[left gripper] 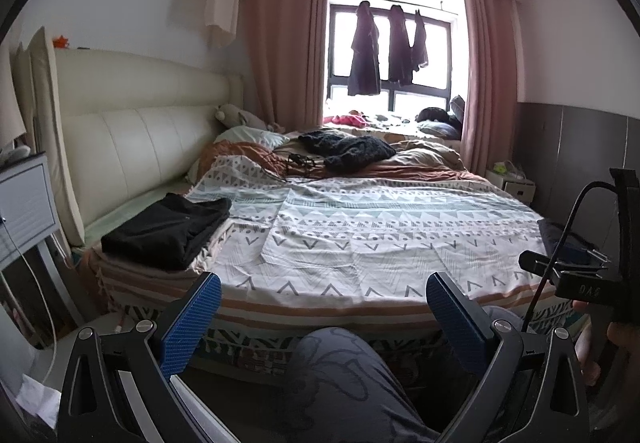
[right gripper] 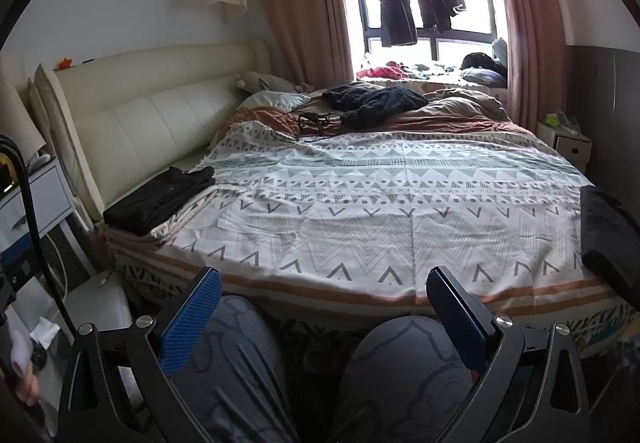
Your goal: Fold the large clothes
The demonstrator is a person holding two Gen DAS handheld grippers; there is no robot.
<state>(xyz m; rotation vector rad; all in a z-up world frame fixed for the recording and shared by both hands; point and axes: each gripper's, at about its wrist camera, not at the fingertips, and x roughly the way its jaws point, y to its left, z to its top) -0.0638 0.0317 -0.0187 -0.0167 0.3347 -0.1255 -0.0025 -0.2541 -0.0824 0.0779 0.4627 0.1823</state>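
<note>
A folded black garment (left gripper: 170, 229) lies on the bed's near left corner, by the headboard; it also shows in the right wrist view (right gripper: 160, 201). A dark knitted garment (left gripper: 346, 149) lies crumpled at the far side of the bed (right gripper: 374, 101). Another dark folded item (right gripper: 608, 231) sits at the bed's right edge. My left gripper (left gripper: 323, 317) is open and empty, held short of the bed's near edge above my knee. My right gripper (right gripper: 323, 317) is open and empty too, above both knees.
The bed carries a patterned white sheet (left gripper: 380, 235) with tangled black cables (left gripper: 298, 163) near the pillows. A cream headboard (left gripper: 132, 131) is at left, a grey nightstand (left gripper: 24, 203) near left, a small white cabinet (right gripper: 564, 141) at right. Dark clothes (left gripper: 384, 47) hang at the window.
</note>
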